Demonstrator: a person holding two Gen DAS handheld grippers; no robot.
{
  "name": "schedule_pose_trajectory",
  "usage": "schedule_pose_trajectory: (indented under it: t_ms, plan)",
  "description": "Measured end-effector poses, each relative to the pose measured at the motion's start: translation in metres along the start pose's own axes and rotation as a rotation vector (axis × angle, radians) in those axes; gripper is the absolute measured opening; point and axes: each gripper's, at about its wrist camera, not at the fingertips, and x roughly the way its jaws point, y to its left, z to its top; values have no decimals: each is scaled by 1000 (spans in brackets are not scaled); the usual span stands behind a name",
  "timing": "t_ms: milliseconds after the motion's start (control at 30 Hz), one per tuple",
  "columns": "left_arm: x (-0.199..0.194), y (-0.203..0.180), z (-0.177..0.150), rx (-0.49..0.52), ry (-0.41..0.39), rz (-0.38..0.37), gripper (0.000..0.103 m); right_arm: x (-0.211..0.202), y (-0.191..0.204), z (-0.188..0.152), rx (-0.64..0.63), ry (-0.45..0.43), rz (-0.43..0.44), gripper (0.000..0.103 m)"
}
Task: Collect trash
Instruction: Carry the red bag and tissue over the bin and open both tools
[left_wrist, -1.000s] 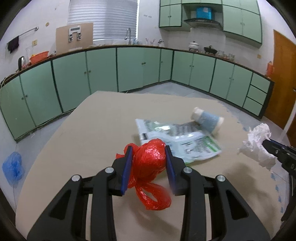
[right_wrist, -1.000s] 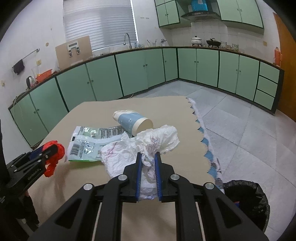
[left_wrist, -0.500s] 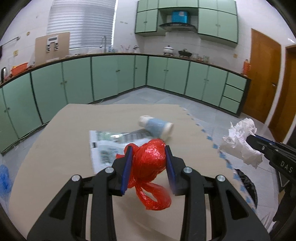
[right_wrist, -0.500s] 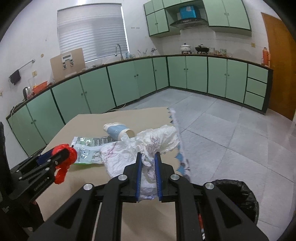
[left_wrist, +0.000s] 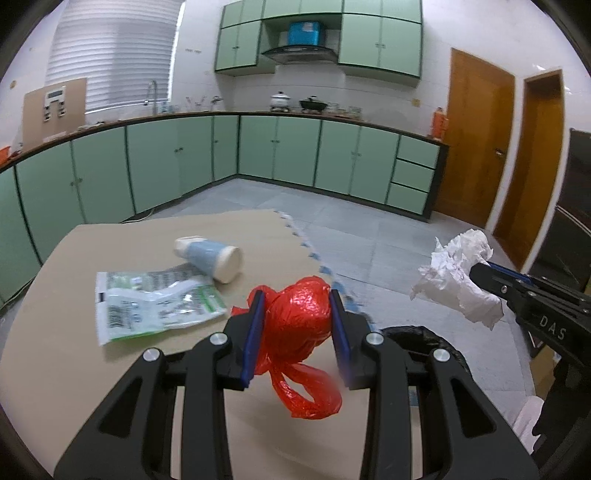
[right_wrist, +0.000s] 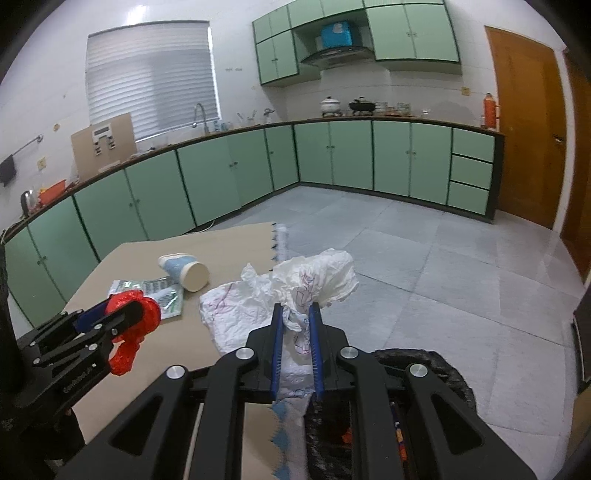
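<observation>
Trash is held in both tongs, the left gripper (left_wrist: 295, 314) clamping a red plastic bag (left_wrist: 299, 325) and the right gripper (right_wrist: 295, 328) pinching crumpled white paper (right_wrist: 295, 288) above the black-lined bin (right_wrist: 436, 373), while a paper cup (left_wrist: 210, 256) and printed wrapper (left_wrist: 155, 302) lie on the tan mat (left_wrist: 110, 243) at ten o'clock.

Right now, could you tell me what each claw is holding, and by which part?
Left claw grips the red plastic bag by its balled body; right claw pinches the crumpled white paper at its lower edge.
</observation>
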Motion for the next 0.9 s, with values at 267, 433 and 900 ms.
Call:
schedule_pose_trajectory:
  t_ms: [267,433,900]
  plan:
    - [12,-44,-1,48,19,-85,32,-11,-40,-12,42,5,-71,14]
    - [27,-76,-2,85,36,-142,32,-16,-70,-26,86,21,-122,14]
    - [78,-149,-20,163,79,-250,34,-19,-137,-52,154,35,-249,14]
